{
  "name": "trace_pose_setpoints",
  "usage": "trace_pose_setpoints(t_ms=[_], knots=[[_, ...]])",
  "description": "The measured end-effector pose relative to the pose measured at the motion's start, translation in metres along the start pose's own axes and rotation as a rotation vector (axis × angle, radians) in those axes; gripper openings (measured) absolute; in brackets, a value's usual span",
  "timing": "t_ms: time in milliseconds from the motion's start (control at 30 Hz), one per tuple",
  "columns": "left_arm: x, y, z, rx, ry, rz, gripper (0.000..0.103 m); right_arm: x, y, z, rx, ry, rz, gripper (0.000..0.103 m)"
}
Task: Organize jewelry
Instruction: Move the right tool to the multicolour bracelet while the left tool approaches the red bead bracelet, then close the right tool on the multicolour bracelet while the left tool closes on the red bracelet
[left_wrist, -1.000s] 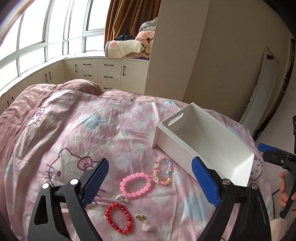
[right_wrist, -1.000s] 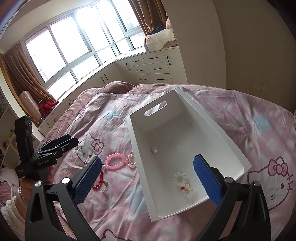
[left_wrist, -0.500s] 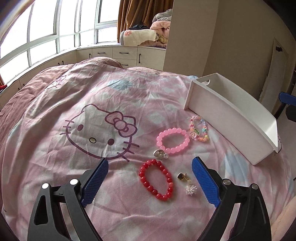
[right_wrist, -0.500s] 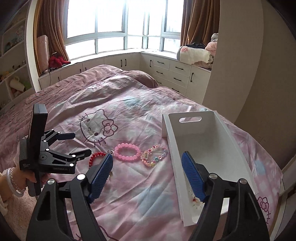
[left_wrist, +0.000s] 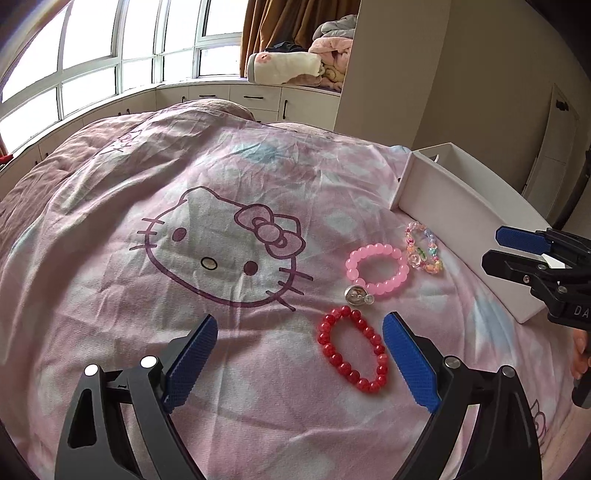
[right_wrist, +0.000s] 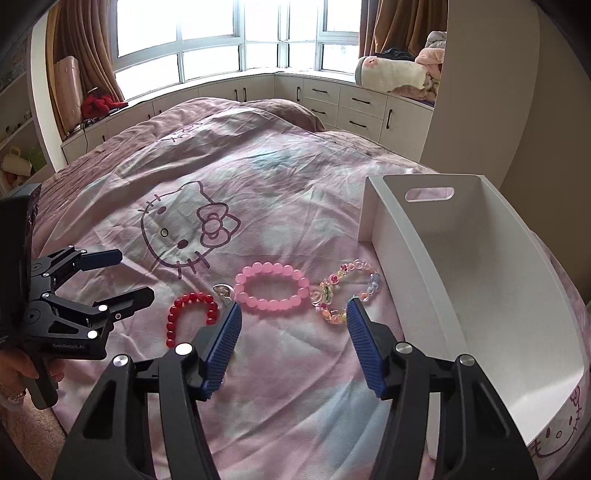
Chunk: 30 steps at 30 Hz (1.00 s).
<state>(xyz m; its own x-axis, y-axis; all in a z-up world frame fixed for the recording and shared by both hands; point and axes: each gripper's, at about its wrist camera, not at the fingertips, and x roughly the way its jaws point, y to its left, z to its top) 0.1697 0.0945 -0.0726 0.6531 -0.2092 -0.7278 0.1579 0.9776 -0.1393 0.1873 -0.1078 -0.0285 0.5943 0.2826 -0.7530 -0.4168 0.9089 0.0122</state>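
Waiting wide open with nothing held, the left gripper (left_wrist: 299, 354) and right gripper (right_wrist: 293, 323) hover over the round red bead bracelet (left_wrist: 352, 349), pink bead bracelet (right_wrist: 271, 286) and colourful bead bracelet (right_wrist: 345, 291), lying beside the white plastic box (right_wrist: 476, 288) for easy dropping in.

Beneath my fingers lies a bed (left_wrist: 110, 229) with a pink cartoon-cat cover, bearing a red bracelet (left_wrist: 352, 349), pink bracelet (left_wrist: 377, 270), multicoloured bracelet (left_wrist: 424, 248), small silver charm (left_wrist: 357, 295) and white box (right_wrist: 491, 280).

Glossy red beads (left_wrist: 352, 349), wrinkled cloth quilt (left_wrist: 184, 177), matt white box (right_wrist: 480, 295)
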Motion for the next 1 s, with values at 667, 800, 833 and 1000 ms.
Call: trace_pose_setpoints(t_ms=[667, 800, 833, 1000], knots=[[0.051, -0.007, -0.006, 0.07, 0.097, -0.085, 0.062, 0.101, -0.023, 0.001, 0.005, 0.116, 0.022, 0.052], [0.058, -0.008, -0.008, 0.084, 0.108, -0.068, 0.058, 0.109, -0.029, 0.003, 0.035, 0.137, 0.077, 0.049], [0.058, -0.008, -0.008, 0.085, 0.108, -0.066, 0.056, 0.111, -0.031, 0.002, 0.048, 0.148, 0.094, 0.047], [0.061, -0.003, -0.008, 0.064, 0.109, -0.067, 0.051, 0.113, -0.04, -0.005, 0.115, 0.177, 0.16, 0.041]])
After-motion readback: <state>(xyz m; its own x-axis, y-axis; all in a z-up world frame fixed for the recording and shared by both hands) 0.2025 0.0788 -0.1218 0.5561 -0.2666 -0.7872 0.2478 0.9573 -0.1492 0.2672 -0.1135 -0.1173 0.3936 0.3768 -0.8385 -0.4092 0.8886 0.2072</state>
